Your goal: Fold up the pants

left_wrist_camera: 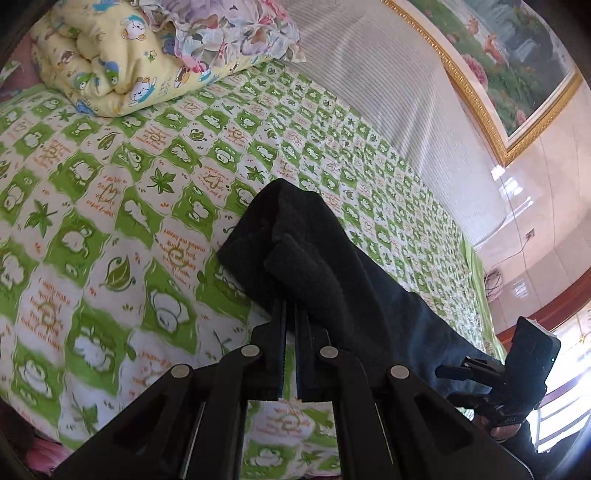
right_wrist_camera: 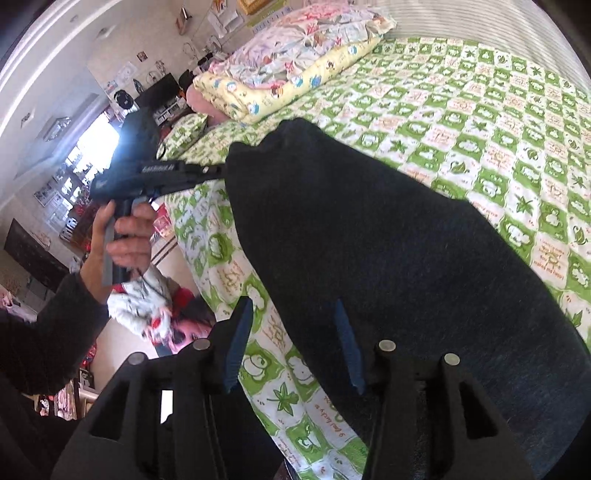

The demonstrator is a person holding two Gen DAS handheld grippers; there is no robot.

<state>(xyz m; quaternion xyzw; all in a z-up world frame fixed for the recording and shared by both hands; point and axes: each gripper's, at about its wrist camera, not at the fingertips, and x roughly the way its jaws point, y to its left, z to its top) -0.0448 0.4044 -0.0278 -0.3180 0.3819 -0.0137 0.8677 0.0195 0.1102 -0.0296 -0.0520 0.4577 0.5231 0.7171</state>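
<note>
Dark navy pants (left_wrist_camera: 332,258) lie on a green-and-white patterned bed sheet (left_wrist_camera: 110,229). My left gripper (left_wrist_camera: 290,314) is shut on a bunched edge of the pants and holds it a little off the sheet. In the right wrist view the pants (right_wrist_camera: 388,251) spread wide over the sheet (right_wrist_camera: 498,129). My right gripper (right_wrist_camera: 291,314) is open; its right finger (right_wrist_camera: 347,343) rests on the cloth and its left finger (right_wrist_camera: 240,339) is over the bare sheet. The left gripper also shows in the right wrist view (right_wrist_camera: 218,170), holding the far corner. The right gripper also shows in the left wrist view (left_wrist_camera: 458,369).
A folded yellow cartoon quilt (left_wrist_camera: 122,62) with a floral pillow (left_wrist_camera: 229,33) sits at the head of the bed. A striped headboard (left_wrist_camera: 388,103) and a framed picture (left_wrist_camera: 509,55) stand behind. Clothes and clutter (right_wrist_camera: 155,310) lie on the floor beside the bed edge.
</note>
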